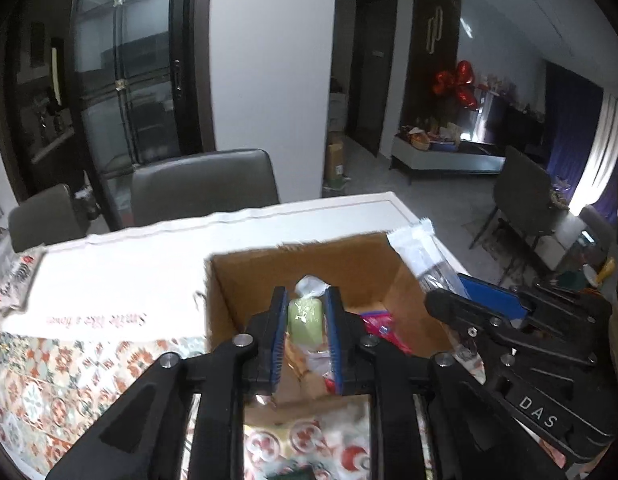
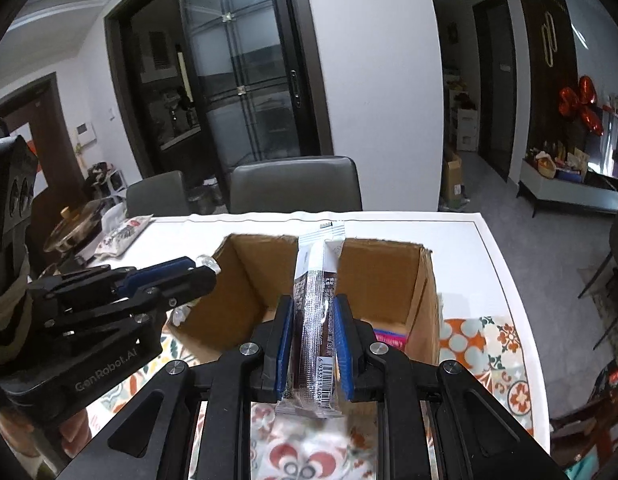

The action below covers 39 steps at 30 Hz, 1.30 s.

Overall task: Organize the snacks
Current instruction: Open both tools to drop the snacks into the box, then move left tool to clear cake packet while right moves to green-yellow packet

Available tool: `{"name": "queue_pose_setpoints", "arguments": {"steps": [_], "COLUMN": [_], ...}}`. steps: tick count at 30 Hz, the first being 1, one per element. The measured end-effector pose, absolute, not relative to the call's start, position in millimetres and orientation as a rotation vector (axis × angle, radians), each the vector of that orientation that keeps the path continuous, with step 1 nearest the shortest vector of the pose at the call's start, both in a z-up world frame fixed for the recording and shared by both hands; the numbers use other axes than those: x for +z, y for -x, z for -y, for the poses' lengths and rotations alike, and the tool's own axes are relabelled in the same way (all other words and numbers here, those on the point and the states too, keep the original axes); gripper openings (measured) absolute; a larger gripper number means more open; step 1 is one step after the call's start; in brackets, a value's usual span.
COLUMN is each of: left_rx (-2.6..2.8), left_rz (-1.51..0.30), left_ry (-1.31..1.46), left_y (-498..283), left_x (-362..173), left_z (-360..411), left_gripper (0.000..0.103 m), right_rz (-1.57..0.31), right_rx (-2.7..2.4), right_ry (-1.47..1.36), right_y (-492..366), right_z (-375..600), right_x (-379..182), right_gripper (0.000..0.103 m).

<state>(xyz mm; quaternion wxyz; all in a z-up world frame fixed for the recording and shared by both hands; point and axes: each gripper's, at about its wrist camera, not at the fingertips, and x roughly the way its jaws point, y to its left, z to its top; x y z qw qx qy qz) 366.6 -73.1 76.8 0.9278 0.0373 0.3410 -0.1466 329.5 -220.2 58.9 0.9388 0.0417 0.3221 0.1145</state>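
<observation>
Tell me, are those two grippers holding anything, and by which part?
The right gripper pinches a silver snack packet near its lower end. A green wrapped snack sits between the left gripper pads; whether they grip it is unclear.

Both grippers are black linkage frames with silver screws and blue finger pads; the left gripper (image 2: 197,270) reads "GenRobot.AI", the right gripper (image 1: 441,300) "DAS".

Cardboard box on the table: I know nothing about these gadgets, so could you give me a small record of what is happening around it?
Box: open cardboard box on a patterned tablecloth, pink packet inside
Left hand-held gripper: over the box, green wrapped snack between its pads; grip unclear
Right hand-held gripper: shut on a long silver packet, over the box
</observation>
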Motion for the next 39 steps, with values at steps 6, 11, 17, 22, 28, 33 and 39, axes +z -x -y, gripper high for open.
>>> {"name": "queue_pose_setpoints", "arguments": {"steps": [6,11,17,22,28,33,39], "left_rx": [-0.239,-0.259,-0.257,-0.271,-0.282,-0.293,-0.307], "left_rz": [-0.662,-0.640,-0.611,-0.609,-0.633,-0.667,-0.716], "left_ry": [-0.089,-0.104,-0.130,-0.164,-0.157,-0.136,-0.127], "left_y": [-342.8,-305.8,-261.1,-232.7,-208.0,-188.4,-175.1], "left_x": [76.4,72.6,65.7,57.3,42.2,26.1,2.9], "left_z": [67.4,68.6,69.2,73.1,83.2,90.6,95.8], "left_gripper": [0.054,0.055,0.055,0.055,0.055,0.055,0.055], "right_rz": [-0.666,-0.621,-0.614,-0.631,-0.666,-0.688,-0.731], "right_rx": [0.199,0.219,0.266,0.260,0.293,0.324,0.367], "right_ry": [-0.085,-0.026,-0.028,-0.030,-0.017,0.017,0.052], "right_y": [-332.9,-298.6,-255.2,-231.3,-206.5,-190.2,-180.2], "right_z": [229.3,222.6,220.3,228.3,237.5,240.1,238.6], "right_x": [54.8,52.0,44.4,33.3,18.1,6.4,-10.4], "right_gripper": [0.032,0.045,0.050,0.052,0.052,0.052,0.052]}}
